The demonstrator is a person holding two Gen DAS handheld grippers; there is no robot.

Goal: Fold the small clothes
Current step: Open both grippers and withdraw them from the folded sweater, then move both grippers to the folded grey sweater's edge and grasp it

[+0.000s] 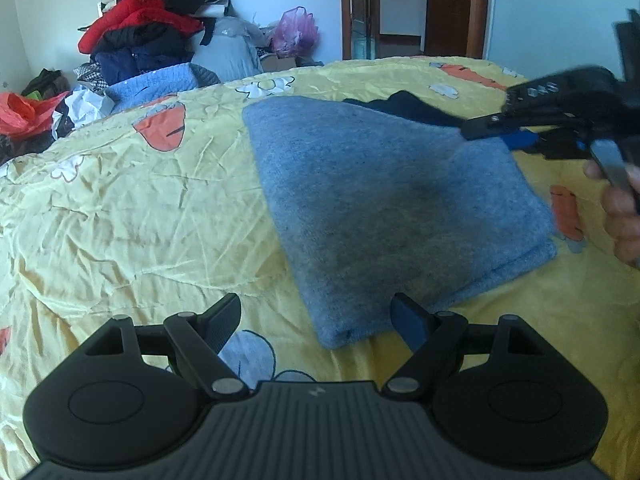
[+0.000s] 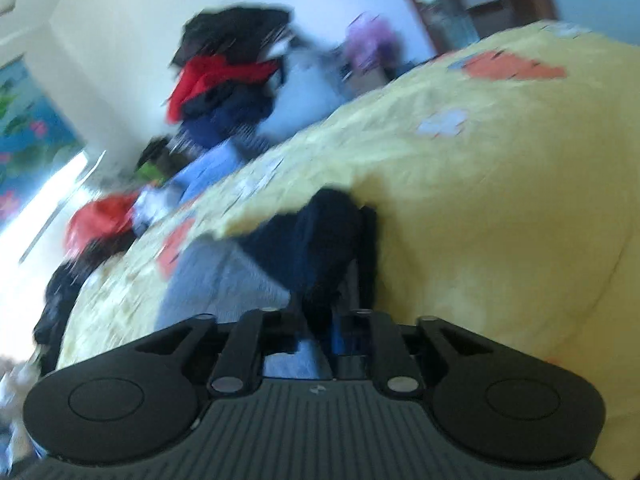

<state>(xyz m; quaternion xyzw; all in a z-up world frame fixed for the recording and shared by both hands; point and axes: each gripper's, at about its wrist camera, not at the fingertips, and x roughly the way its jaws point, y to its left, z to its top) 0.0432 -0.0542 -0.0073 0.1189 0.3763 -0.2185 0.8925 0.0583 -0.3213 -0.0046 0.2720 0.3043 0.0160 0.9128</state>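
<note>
A folded grey garment (image 1: 384,200) lies flat on the yellow patterned bedsheet (image 1: 120,220). My left gripper (image 1: 316,316) is open low over the sheet, and the grey garment's near corner reaches in between its fingers without the pads pressing on it. A dark navy garment (image 1: 408,108) lies just behind the grey one. My right gripper (image 1: 480,132), held by a hand (image 1: 624,216), hovers at the grey garment's far right corner with its jaws narrow. The right wrist view is blurred: the navy garment (image 2: 316,240) runs down into the gap of the right gripper (image 2: 336,292), and a grip cannot be made out.
A tall pile of red, black and navy clothes (image 1: 152,28) stands beyond the bed's far left edge, with a light blue knit (image 1: 160,84) and a red plastic bag (image 1: 20,114) below it. A pink bag (image 1: 294,32) and a wooden doorway (image 1: 452,8) are at the back.
</note>
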